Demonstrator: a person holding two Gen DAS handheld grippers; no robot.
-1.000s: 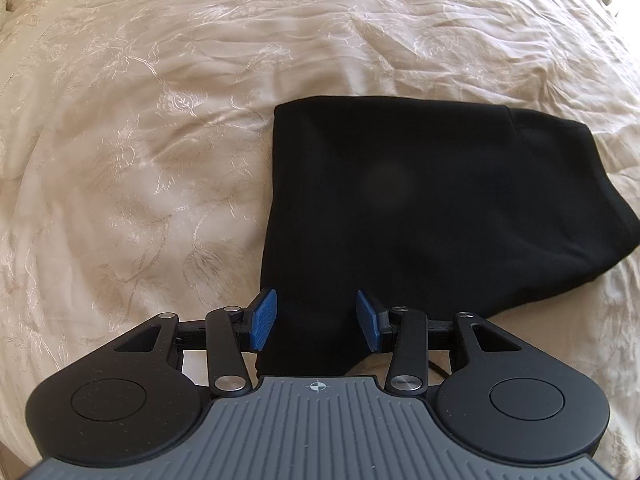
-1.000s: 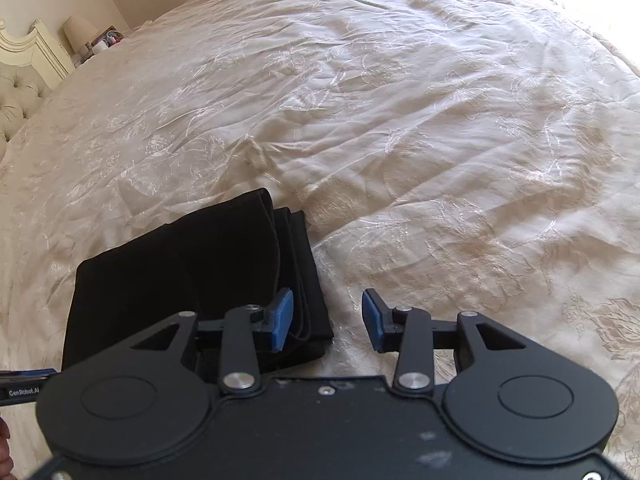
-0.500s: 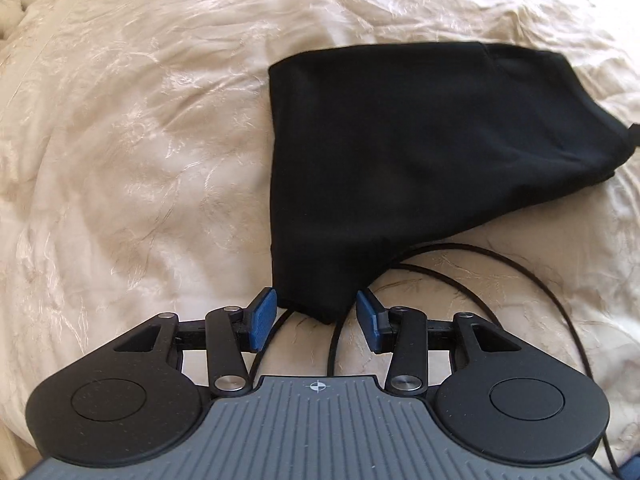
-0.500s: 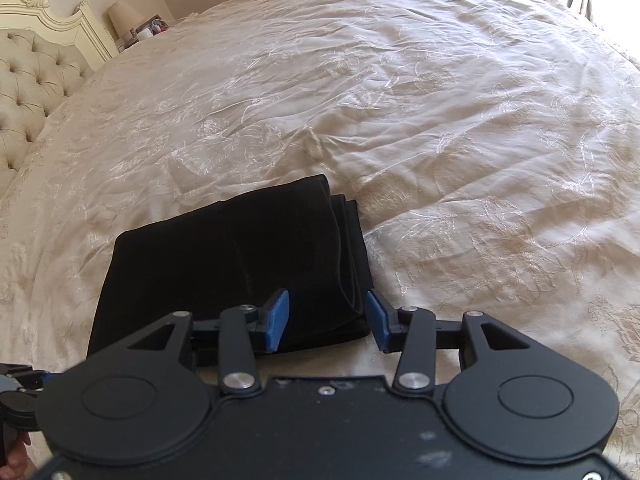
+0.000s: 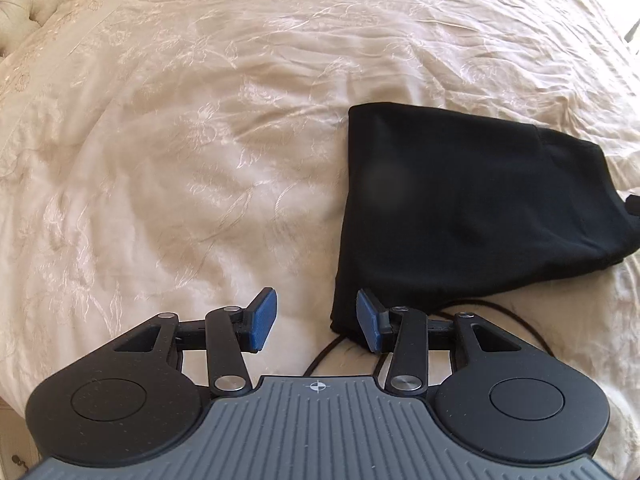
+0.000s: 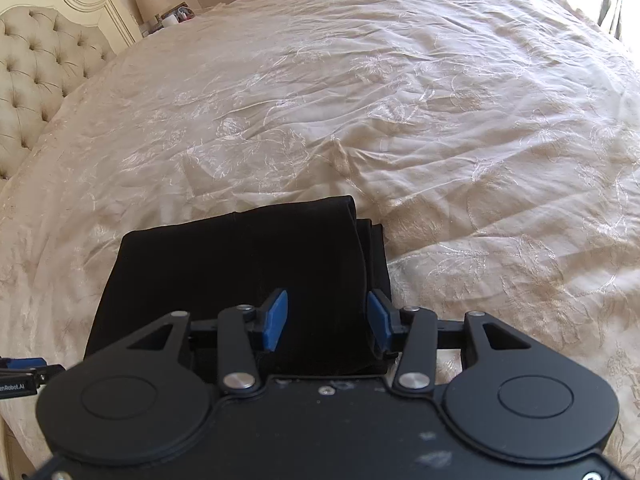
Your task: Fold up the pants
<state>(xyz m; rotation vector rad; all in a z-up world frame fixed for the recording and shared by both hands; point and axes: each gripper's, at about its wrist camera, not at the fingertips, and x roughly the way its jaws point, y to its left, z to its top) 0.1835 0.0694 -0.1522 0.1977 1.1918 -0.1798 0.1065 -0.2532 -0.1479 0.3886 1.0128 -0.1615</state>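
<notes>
Black pants (image 5: pixel 460 208) lie folded into a compact stack on the cream bedspread (image 5: pixel 180 140). In the left wrist view my left gripper (image 5: pixel 316 320) hovers open just off the stack's near left corner, nothing between its blue pads. The right wrist view has the pants (image 6: pixel 240 272) lower centre, with layered folded edges at their right side. Above the near right part of the stack my right gripper (image 6: pixel 328 320) hangs with its jaws opening, empty. The left gripper's tip shows at the left edge of that view.
A tufted cream headboard (image 6: pixel 36 76) and a nightstand with a lamp (image 6: pixel 148 2) stand at the far left. Black cables (image 5: pixel 480 312) run over the bedspread near the pants' front edge. Wrinkled bedspread spreads all around.
Both grippers drew back from the stack and slid sideways; the pants shifted right in the left view and toward centre in the right view. The right jaws widened.
</notes>
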